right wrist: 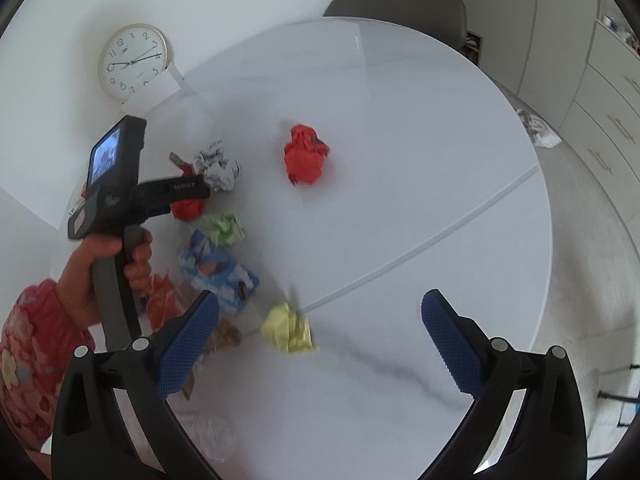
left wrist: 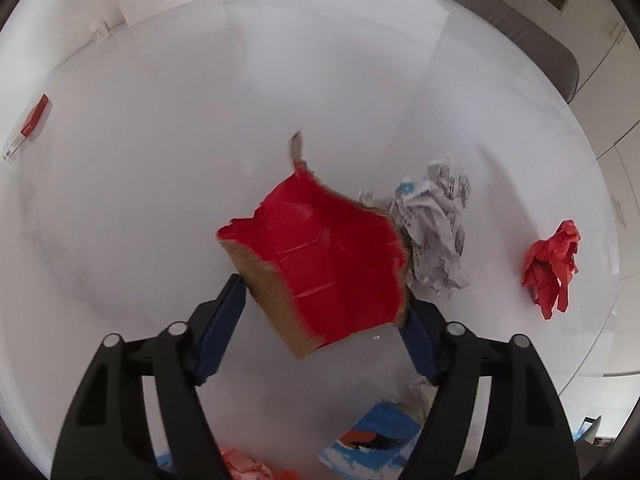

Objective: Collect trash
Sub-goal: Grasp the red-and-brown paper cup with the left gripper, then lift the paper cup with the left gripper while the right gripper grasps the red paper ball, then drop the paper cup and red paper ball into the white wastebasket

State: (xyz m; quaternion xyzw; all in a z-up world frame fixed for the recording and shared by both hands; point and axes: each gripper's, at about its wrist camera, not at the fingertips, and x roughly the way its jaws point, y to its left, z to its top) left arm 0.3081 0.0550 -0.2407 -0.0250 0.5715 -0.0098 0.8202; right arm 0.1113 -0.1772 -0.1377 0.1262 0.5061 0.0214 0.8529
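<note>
Left gripper (left wrist: 322, 300) has its pads against both edges of the torn red card (left wrist: 320, 256) on the white table (left wrist: 160, 160), beside a printed paper wad (left wrist: 432, 232). Card's probably light and stiff-ish, so grabbing the edges seems best. Right gripper (right wrist: 320, 340) gapes wide over a yellow wad (right wrist: 290, 330). No readable print, just clock (right wrist: 132, 62) numerals.

The surface (right wrist: 400, 120) is white with faint grey veins. On it lie a red-faced brown cardboard scrap (left wrist: 320, 256), a black-printed white paper ball (left wrist: 436, 232), a red paper wad (right wrist: 306, 154), a green wad (right wrist: 226, 229), a pale yellow wad (right wrist: 289, 328) and a blue-and-white carton (right wrist: 224, 276). The sleeve (right wrist: 28, 360) is red with flowers.
</note>
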